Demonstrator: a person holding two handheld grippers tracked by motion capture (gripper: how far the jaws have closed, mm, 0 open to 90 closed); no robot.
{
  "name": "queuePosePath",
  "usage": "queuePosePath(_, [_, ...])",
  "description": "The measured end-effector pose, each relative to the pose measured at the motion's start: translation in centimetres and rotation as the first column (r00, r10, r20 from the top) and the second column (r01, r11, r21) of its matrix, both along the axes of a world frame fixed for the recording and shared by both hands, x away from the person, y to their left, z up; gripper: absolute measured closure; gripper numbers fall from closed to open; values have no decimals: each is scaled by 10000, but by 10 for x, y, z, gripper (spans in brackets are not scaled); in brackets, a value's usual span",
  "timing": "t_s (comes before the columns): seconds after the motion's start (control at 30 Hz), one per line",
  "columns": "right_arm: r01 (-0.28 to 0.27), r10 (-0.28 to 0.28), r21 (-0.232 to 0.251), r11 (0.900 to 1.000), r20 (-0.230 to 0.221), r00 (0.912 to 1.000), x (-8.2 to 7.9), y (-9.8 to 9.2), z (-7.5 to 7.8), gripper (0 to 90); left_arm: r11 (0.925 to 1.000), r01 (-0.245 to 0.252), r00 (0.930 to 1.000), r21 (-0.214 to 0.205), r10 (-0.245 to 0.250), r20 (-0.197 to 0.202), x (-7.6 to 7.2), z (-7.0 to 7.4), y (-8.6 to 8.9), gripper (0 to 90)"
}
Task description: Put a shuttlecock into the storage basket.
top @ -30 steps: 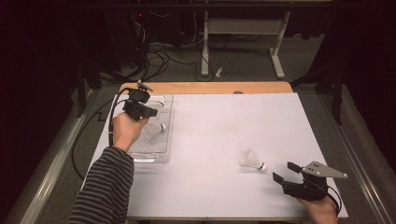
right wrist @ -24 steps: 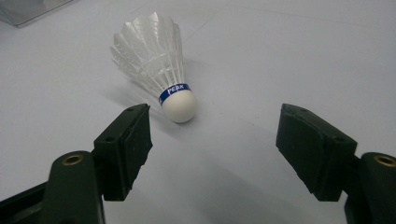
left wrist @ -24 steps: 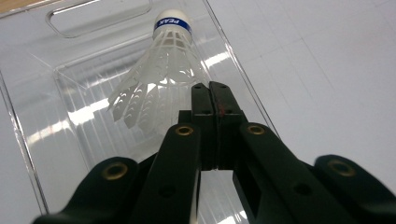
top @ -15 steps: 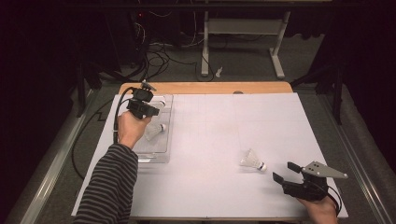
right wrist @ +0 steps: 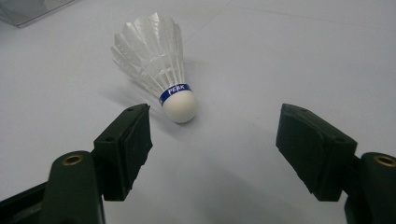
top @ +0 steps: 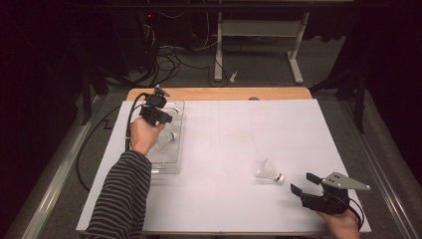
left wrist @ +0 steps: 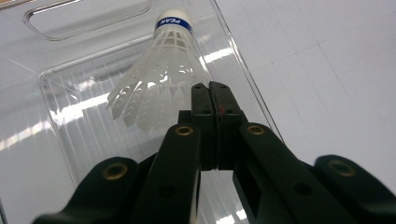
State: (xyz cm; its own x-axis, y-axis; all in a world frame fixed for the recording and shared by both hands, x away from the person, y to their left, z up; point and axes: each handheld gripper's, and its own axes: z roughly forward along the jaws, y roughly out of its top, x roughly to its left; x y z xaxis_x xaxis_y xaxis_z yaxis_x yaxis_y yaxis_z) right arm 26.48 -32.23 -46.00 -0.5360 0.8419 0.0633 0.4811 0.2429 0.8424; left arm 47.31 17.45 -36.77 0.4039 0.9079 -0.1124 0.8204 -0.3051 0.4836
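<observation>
Two white feathered shuttlecocks are in play. One shuttlecock lies on its side on the white table, toward the near right, with its round white cork tip and a blue band reading "PEAK" turned toward the right gripper. The other, the shuttlecock in the tray, lies inside a clear plastic tray at the far left of the table, also on its side, with its cork pointing away from the left gripper and the same blue band below the tip.

The left gripper's jaws are pressed flat together with nothing between them, their tips just over the shuttlecock's feather skirt; whether they touch the feathers cannot be told. The right gripper's jaws stand wide apart and empty, resting low near the table, with the loose shuttlecock just beyond them and nearer the left-hand jaw in the right gripper view.

The high view gives the layout: tray and left hand at the far left, right hand at the near right corner, the two well apart, and a striped sleeve on the left forearm. The gripper views add what it cannot resolve: the printed band, the ribbed tray floor, and the separate feathers.
</observation>
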Motion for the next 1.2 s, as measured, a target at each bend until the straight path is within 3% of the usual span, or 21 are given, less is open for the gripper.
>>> queuePosePath(0.4, [-25,25,-1,10000,-18,10000,0,0,0,270,9999,-167,9998,18,167,-120,7,-8,-2,894])
queuePosePath(0.8, [-22,22,0,10000,-29,10000,0,0,0,270,9998,17,9999,187,-15,-136,10,-13,-7,893])
queuePosePath(1.2, [-34,34,-2,10000,3,10000,0,0,0,270,9994,64,9999,331,-59,-138,6,-11,-8,659])
